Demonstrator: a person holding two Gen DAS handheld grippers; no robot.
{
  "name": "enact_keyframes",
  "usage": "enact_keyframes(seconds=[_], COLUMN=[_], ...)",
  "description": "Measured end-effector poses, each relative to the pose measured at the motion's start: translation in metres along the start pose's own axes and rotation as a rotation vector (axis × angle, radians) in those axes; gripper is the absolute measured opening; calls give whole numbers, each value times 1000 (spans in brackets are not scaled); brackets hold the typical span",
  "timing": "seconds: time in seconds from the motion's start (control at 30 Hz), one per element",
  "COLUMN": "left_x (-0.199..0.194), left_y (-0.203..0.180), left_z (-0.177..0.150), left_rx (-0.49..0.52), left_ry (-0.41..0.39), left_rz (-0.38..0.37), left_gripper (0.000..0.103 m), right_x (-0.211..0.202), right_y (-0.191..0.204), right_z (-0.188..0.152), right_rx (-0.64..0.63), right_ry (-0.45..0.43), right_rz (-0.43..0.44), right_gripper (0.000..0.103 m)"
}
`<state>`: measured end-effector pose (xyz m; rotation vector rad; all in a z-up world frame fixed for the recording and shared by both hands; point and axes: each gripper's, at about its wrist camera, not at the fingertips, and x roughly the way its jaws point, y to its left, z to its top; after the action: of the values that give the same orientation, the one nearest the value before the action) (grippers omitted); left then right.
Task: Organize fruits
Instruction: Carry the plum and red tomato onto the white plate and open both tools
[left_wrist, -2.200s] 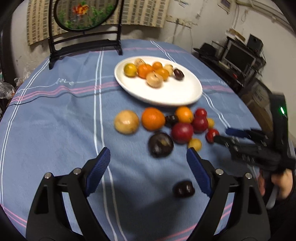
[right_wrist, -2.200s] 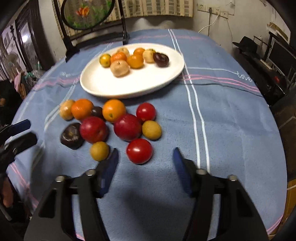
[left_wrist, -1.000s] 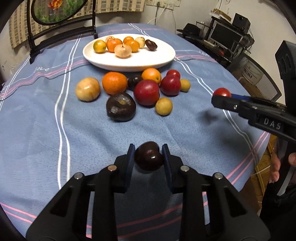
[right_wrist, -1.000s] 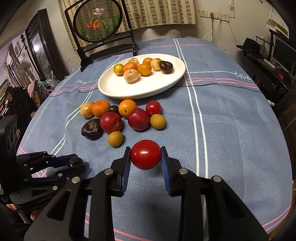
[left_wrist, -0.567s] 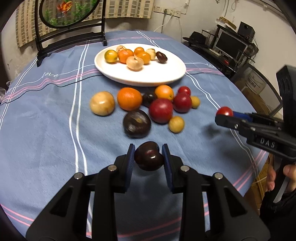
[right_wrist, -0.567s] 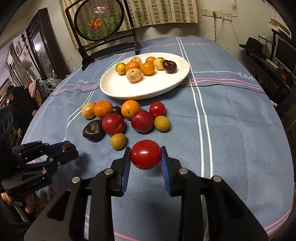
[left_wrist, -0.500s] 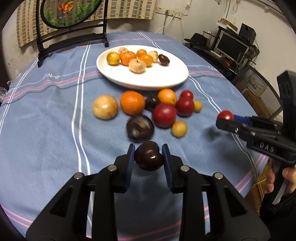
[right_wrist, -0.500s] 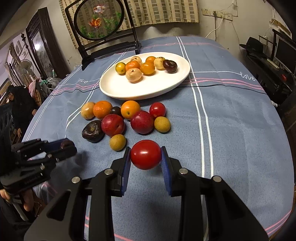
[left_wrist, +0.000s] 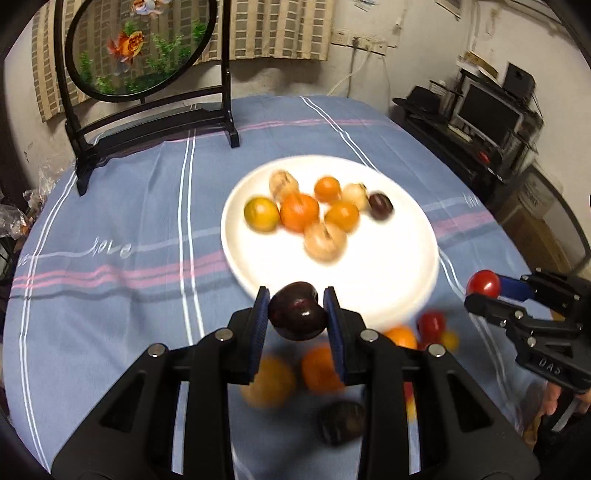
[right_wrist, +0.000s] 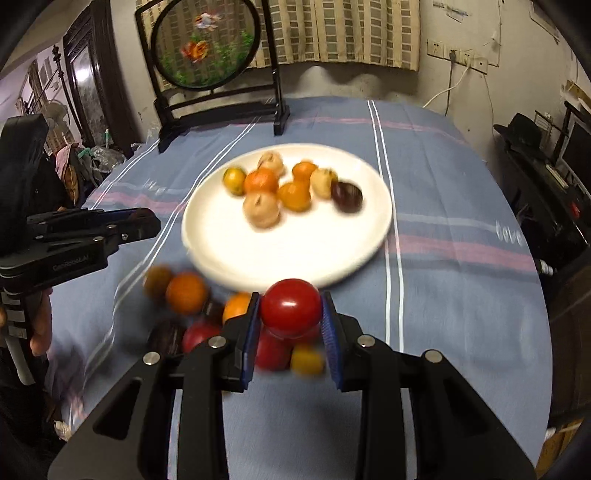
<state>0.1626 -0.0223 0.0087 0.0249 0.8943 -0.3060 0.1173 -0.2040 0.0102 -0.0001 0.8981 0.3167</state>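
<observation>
My left gripper (left_wrist: 297, 312) is shut on a dark purple plum (left_wrist: 297, 314), held in the air near the front rim of the white plate (left_wrist: 388, 280). My right gripper (right_wrist: 290, 314) is shut on a red tomato (right_wrist: 290, 307), also above the table in front of the plate (right_wrist: 236, 254). The right gripper with its tomato (left_wrist: 483, 283) shows at the right of the left wrist view. The plate holds several oranges, pale fruits and one dark plum (right_wrist: 346, 192). Several loose fruits (right_wrist: 186, 293) lie on the blue cloth below the grippers, blurred.
A round framed fish picture on a black stand (left_wrist: 136, 48) stands at the table's far edge. Shelves with a monitor (left_wrist: 484, 114) are off to the right. The left gripper's body (right_wrist: 74, 236) is at the left of the right wrist view.
Both grippers have moved forward over the loose fruits toward the plate, each still holding its fruit. The plate now looks larger and closer.
</observation>
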Motion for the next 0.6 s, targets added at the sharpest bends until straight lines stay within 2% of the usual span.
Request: enact_keyframes(seconds=[0.1,0.2,0.33,0.53,0.6], left_x=[25,50,75,94,95], left_y=[11,18,24,29,30], left_z=[22,32,38,47,51], left_rx=[-39,-61,-71,-80,-91], left_ry=[17,53,91,119,120], left_rz=[0,-9,-11,-15,-19], left_gripper=[30,30,31,31,35], right_x=[26,59,96,110,110], right_y=[-6,-11,-24,-27,-26], right_z=[30,50,62,65,68], right_rx=[-13,-23,-6,-17,-21], right_ry=[-6,31,86,99,83], right_rz=[1,-6,-14,-8,-16], right_gripper=[32,32,32,33,42])
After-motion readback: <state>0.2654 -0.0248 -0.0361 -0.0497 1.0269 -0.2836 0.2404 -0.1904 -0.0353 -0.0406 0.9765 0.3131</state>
